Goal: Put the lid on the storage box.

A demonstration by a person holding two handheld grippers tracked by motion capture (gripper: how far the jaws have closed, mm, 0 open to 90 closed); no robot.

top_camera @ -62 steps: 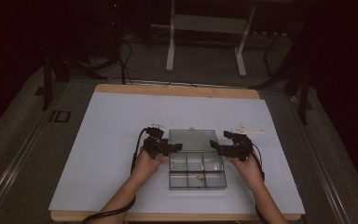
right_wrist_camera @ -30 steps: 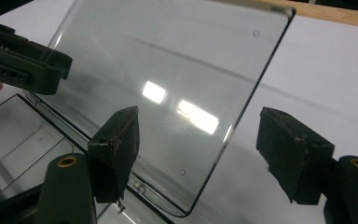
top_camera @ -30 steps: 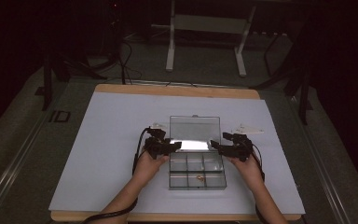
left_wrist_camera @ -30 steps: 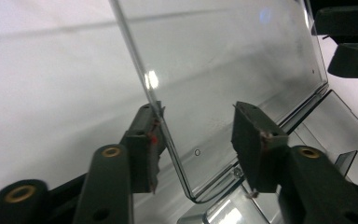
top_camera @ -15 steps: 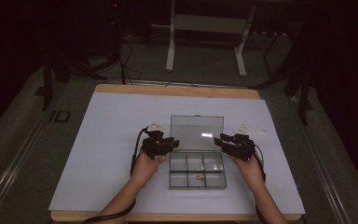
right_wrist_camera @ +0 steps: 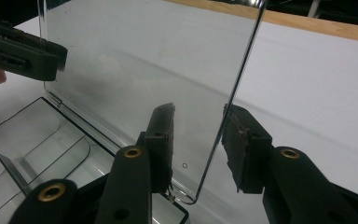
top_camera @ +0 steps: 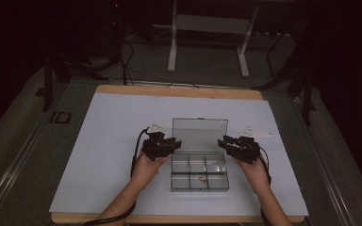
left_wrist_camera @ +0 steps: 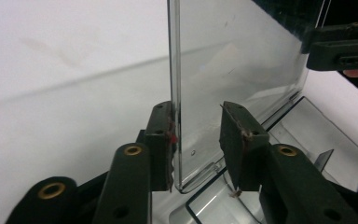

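Observation:
A clear plastic compartment box (top_camera: 172,175) lies mid-table with its lid (top_camera: 199,134) standing upright at the back. A small reddish item (top_camera: 201,178) rests in a front compartment. My left gripper (top_camera: 176,142) is at the lid's left edge and my right gripper (top_camera: 223,141) at its right edge. In the left gripper view the jaws (left_wrist_camera: 196,123) are open, and the lid edge (left_wrist_camera: 175,93) runs between them, close against the left pad (left_wrist_camera: 163,140). In the right gripper view the jaws (right_wrist_camera: 200,119) are open around the lid's other edge (right_wrist_camera: 235,88), near the right pad (right_wrist_camera: 242,144).
The box sits on a white sheet (top_camera: 108,141) over a wooden table (top_camera: 179,90). Free sheet lies to the left, right and behind. A white metal stand (top_camera: 207,28) and cables are on the floor beyond the table.
The lid has swung up from low over the box to upright. Both grippers have followed its side edges back a little.

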